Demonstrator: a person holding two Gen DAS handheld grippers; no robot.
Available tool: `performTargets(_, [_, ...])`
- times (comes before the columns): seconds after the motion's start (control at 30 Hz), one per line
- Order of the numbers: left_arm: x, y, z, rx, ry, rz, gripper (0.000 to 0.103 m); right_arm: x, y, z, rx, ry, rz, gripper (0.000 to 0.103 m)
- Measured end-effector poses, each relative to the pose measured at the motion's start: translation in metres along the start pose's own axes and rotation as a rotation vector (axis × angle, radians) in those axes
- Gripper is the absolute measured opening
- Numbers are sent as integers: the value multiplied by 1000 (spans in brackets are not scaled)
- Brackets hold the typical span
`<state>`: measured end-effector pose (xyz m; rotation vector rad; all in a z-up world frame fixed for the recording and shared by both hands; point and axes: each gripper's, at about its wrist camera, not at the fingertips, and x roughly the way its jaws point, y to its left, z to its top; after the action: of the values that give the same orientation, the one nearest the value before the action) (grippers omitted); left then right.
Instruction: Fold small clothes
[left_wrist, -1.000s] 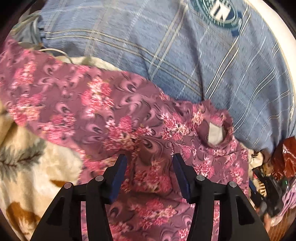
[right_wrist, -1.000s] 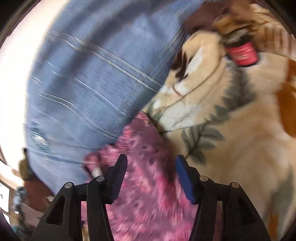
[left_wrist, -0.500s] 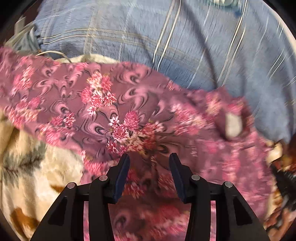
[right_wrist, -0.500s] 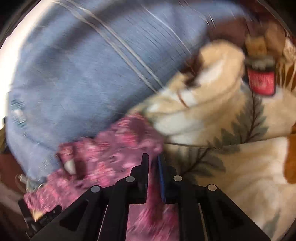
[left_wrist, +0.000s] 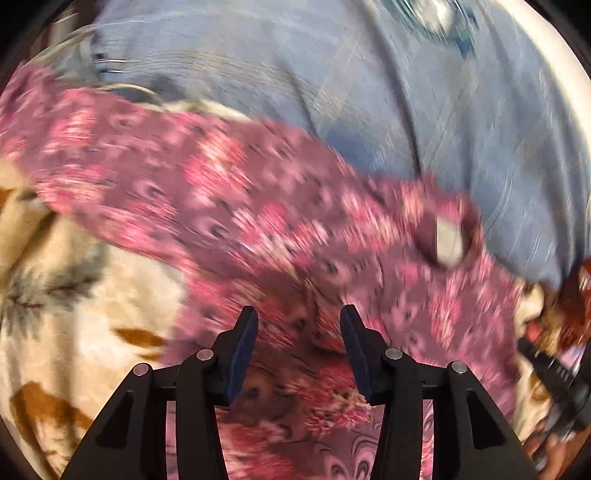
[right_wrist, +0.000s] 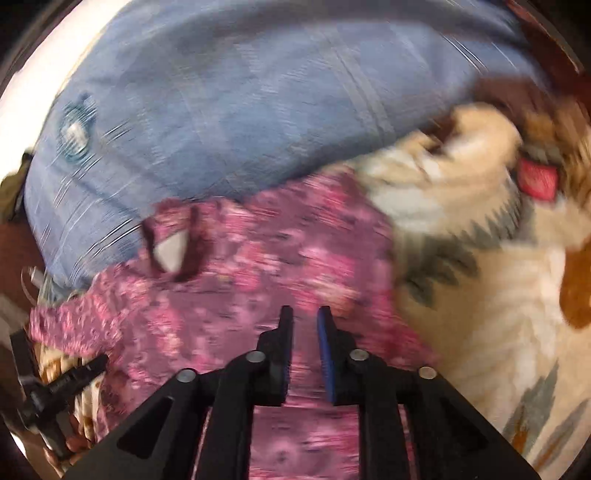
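A small pink and purple floral garment (left_wrist: 229, 206) lies across a cream patterned blanket (left_wrist: 74, 302), its neck opening with a white label (left_wrist: 448, 242) to the right. My left gripper (left_wrist: 298, 325) is open, its fingers spread over the garment's lower part. In the right wrist view the same garment (right_wrist: 280, 258) fills the middle, neck opening (right_wrist: 171, 251) to the left. My right gripper (right_wrist: 305, 325) stands nearly closed with a narrow gap over the cloth; blur hides whether fabric is pinched.
A large blue plaid cloth (left_wrist: 406, 96) lies behind the garment, also in the right wrist view (right_wrist: 240, 96). The cream blanket (right_wrist: 480, 295) spreads to the right there, with a red object (right_wrist: 537, 179) on it. The other gripper (right_wrist: 62, 384) shows at lower left.
Both views are now blurred by motion. My right gripper, wide open a second ago, closed to a narrow gap. The garment shifted under it. My left gripper stayed open over the garment.
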<state>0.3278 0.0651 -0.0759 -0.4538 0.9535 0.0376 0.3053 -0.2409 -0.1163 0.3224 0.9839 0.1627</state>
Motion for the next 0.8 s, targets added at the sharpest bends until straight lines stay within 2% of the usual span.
performTargets(0.1, [-32, 41, 18, -82, -43, 9, 49, -3, 41, 5, -77, -14, 7, 44])
performTargets(0.13, [-41, 52, 22, -95, -51, 17, 49, -3, 56, 4, -109, -13, 12, 45])
performTargets(0.27, [-88, 122, 57, -196, -111, 124, 51, 8, 108, -10, -221, 26, 41, 46])
performTargets(0.4, [-127, 193, 91, -354, -178, 162, 63, 21, 141, -35, -252, 87, 106, 46])
performTargets(0.5, [-138, 244, 112, -487, -195, 123, 63, 32, 161, -49, -261, 142, 141, 46])
performTargets(0.63, [-128, 272, 130, -560, -166, 31, 63, 35, 171, -57, -278, 166, 156, 46])
performTargets(0.8, [-99, 298, 137, -604, -149, -26, 61, 34, 169, -57, -267, 167, 174, 46])
